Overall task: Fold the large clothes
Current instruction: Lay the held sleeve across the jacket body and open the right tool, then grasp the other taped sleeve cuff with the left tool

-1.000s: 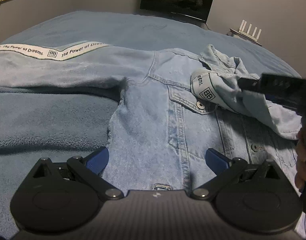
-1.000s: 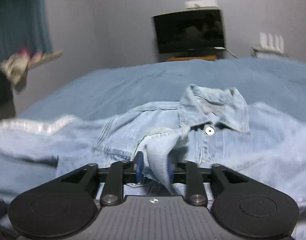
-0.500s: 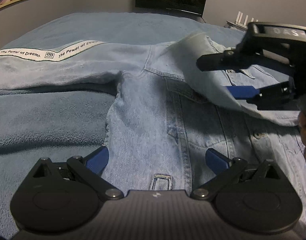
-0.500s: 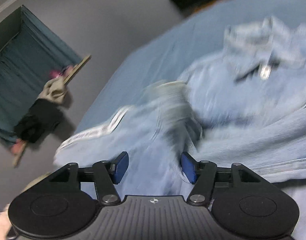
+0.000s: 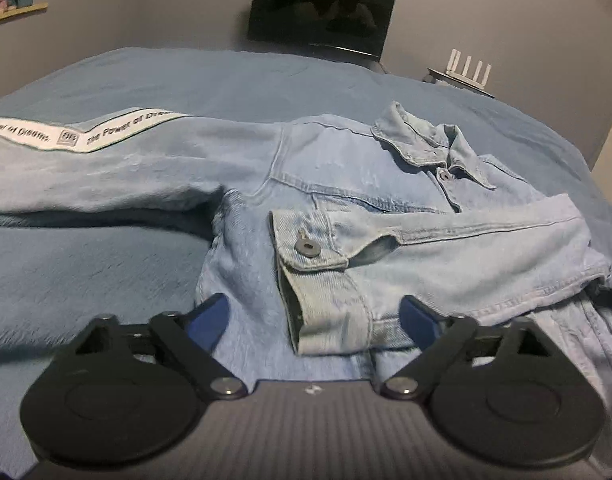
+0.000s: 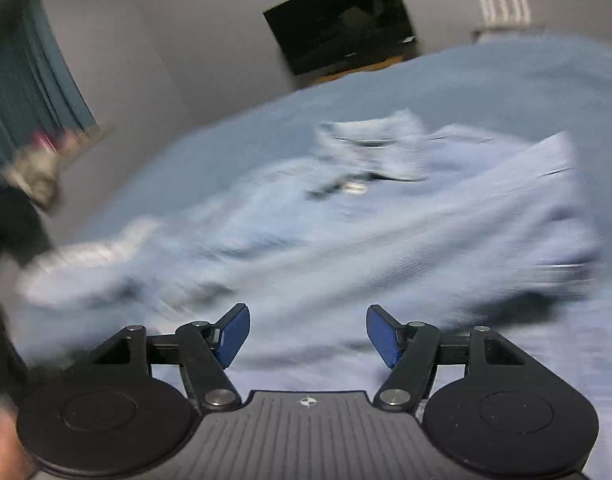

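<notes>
Left wrist view: left gripper [image 5: 314, 320], blue pads spread wide, holding nothing, poised over the pale blue denim jacket [image 5: 346, 200] lying flat on the blue fleece bedspread [image 5: 86, 264]. Collar points away; one buttoned-cuff sleeve [image 5: 426, 248] folded across the chest, the other stretching leftward.

Right wrist view, blurred: right gripper [image 6: 308, 336] agape, empty, above the same jacket [image 6: 346, 240].

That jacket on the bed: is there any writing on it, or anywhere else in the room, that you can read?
"The Power of Dreams." on the white tape along the jacket sleeve.
"...Power of Dreams." again on the tape's left end, start cut off.
Small boxed logo between them: too small to read.
TV: no text.
Right wrist view: too blurred to read.
</notes>
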